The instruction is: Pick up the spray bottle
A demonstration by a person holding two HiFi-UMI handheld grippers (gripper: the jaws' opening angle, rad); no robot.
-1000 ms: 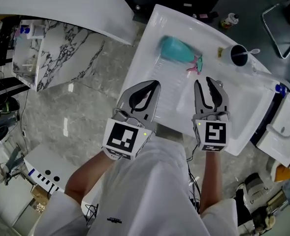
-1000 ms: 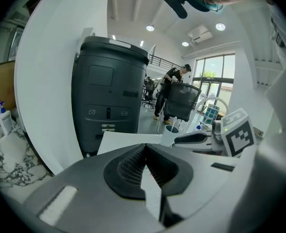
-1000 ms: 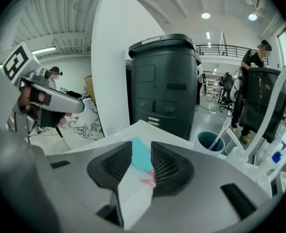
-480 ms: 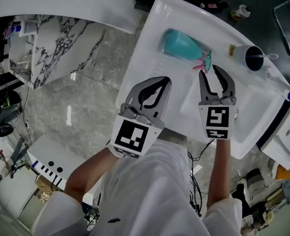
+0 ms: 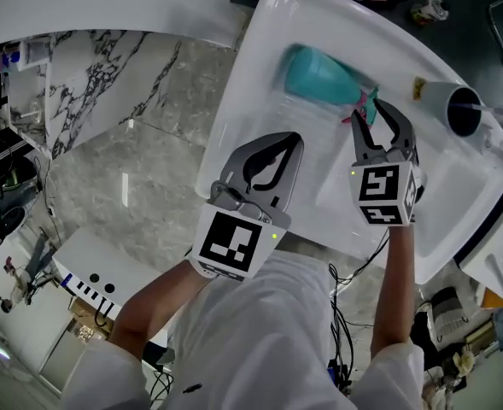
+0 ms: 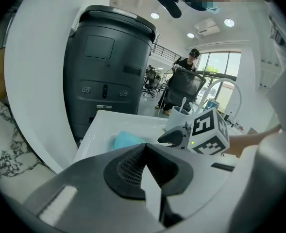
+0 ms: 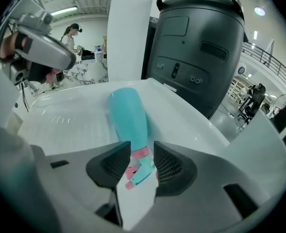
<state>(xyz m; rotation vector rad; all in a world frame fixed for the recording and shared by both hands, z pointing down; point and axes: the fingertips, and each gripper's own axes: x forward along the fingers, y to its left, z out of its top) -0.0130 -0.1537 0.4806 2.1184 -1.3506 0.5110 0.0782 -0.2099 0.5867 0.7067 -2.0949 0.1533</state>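
A teal spray bottle (image 5: 315,75) with a pink-and-teal trigger head lies on its side on the white sink counter (image 5: 255,118). My right gripper (image 5: 372,109) reaches its head end. In the right gripper view the bottle (image 7: 128,115) runs away from me. Its head lies between the right gripper's (image 7: 143,152) jaws, which have just been opening and stand open, pads not pressing. My left gripper (image 5: 294,141) hovers shut over the counter's near part, short of the bottle (image 6: 128,141). Its tips (image 6: 145,147) meet with nothing between them.
A white cup (image 5: 456,109) with a toothbrush stands on the counter right of the bottle, also in the left gripper view (image 6: 179,118). A tall dark grey bin (image 7: 201,42) rises behind the counter. Marble floor (image 5: 140,169) lies left of it.
Both grippers have moved forward over the counter toward the bottle. The right gripper's jaws have spread wider and come around the bottle's trigger head.
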